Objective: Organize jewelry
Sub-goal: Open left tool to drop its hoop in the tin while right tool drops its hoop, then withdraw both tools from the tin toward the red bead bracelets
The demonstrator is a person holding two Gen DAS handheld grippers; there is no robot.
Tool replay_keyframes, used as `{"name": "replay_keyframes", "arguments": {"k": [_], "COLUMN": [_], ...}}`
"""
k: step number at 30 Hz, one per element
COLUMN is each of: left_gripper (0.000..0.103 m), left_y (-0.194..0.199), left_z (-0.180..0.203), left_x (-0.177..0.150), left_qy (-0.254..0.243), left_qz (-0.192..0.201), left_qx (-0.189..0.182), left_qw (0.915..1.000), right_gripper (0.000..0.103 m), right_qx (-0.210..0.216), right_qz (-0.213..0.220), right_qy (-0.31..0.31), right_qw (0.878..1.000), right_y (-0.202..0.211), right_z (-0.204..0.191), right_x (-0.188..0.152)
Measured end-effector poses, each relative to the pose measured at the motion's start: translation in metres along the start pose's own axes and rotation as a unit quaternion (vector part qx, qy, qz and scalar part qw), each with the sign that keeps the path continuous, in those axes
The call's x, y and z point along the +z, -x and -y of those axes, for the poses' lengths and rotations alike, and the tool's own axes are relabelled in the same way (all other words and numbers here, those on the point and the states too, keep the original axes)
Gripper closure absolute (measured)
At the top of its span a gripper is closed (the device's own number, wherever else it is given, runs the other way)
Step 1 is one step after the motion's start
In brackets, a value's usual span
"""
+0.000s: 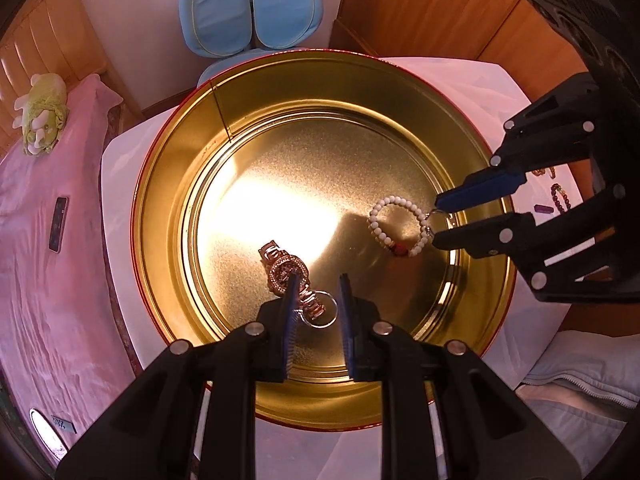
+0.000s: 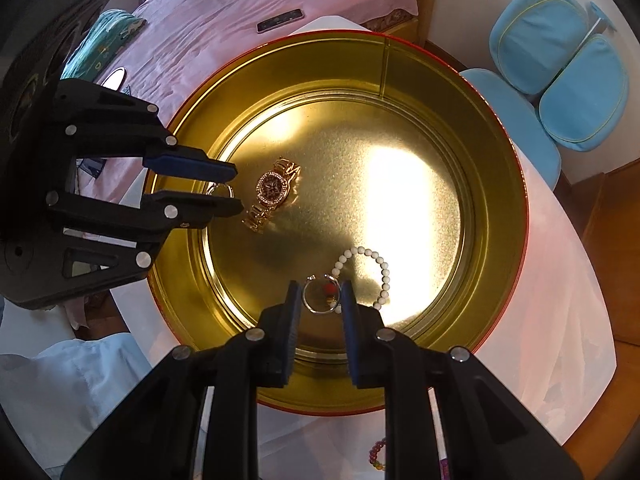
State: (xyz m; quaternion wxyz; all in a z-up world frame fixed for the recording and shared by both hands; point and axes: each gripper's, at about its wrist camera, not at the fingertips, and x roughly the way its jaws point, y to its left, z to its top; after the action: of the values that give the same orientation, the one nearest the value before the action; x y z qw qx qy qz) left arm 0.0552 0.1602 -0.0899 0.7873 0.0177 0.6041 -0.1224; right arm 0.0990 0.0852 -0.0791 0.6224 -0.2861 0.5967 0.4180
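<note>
Both grippers pointed steeply down into the round gold tin on the white-covered tabletop. The left gripper had its jaws pinched on a silver ring fixed to the end of the gold watch, which lay on the tin's floor just ahead of its fingertips. The right gripper likewise gripped a silver ring joined to the white bead bracelet, resting just ahead and to its right. The rings seemed there to give each gripper a firm hold on awkward jewelry. Both pieces touched the floor, so letting go looked like the next step. More beaded bracelets waited on the tabletop beyond the right gripper.
</note>
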Motion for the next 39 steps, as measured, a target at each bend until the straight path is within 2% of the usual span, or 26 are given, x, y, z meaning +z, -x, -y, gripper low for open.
{"name": "replay_keyframes", "arguments": {"k": [12,17,18,19,20,21,22,28,35,38,39], "left_gripper": [0.083,0.082,0.068,0.055,0.032,0.030,0.030,0.030,0.030,0.030,0.030], "left_y": [-0.006,-0.007,-0.006,-0.005,-0.002,0.002,0.004,0.002,0.001,0.002,0.002], "left_z": [0.002,0.004,0.005,0.006,0.007,0.007,0.007,0.006,0.010,0.012,0.012], "left_x": [0.000,0.001,0.001,0.001,0.002,0.002,0.002,0.000,-0.002,-0.003,-0.004], "left_qy": [-0.005,-0.013,-0.017,-0.019,-0.019,-0.019,-0.020,-0.022,-0.043,-0.051,-0.051], "left_qz": [-0.008,-0.007,-0.007,-0.004,0.002,0.011,0.015,0.009,0.007,0.008,0.005], "left_qx": [-0.001,0.018,0.026,0.035,0.044,0.052,0.052,0.061,0.072,0.083,0.079], "left_qw": [1.0000,0.9997,0.9995,0.9992,0.9988,0.9984,0.9983,0.9978,0.9964,0.9953,0.9956], "right_gripper": [0.081,0.081,0.074,0.063,0.056,0.046,0.043,0.039,0.035,0.020,0.011], "right_qx": [0.002,-0.010,-0.010,-0.013,-0.017,-0.025,-0.031,-0.027,-0.025,-0.027,-0.031], "right_qz": [0.000,0.016,0.019,0.025,0.031,0.038,0.044,0.056,0.048,0.045,0.050], "right_qy": [0.010,0.020,0.022,0.026,0.029,0.033,0.038,0.040,0.038,0.044,0.051], "right_qw": [1.000,1.000,1.000,0.999,0.999,0.998,0.998,0.997,0.998,0.998,0.997], "right_y": [-0.004,0.000,0.001,0.004,0.006,0.009,0.011,0.016,0.013,0.012,0.012], "right_z": [0.001,-0.003,-0.003,-0.003,-0.005,-0.006,-0.007,-0.006,-0.005,-0.010,-0.012], "right_x": [-0.002,-0.002,-0.003,-0.003,-0.004,-0.005,-0.006,-0.009,-0.013,-0.018,-0.021]}}
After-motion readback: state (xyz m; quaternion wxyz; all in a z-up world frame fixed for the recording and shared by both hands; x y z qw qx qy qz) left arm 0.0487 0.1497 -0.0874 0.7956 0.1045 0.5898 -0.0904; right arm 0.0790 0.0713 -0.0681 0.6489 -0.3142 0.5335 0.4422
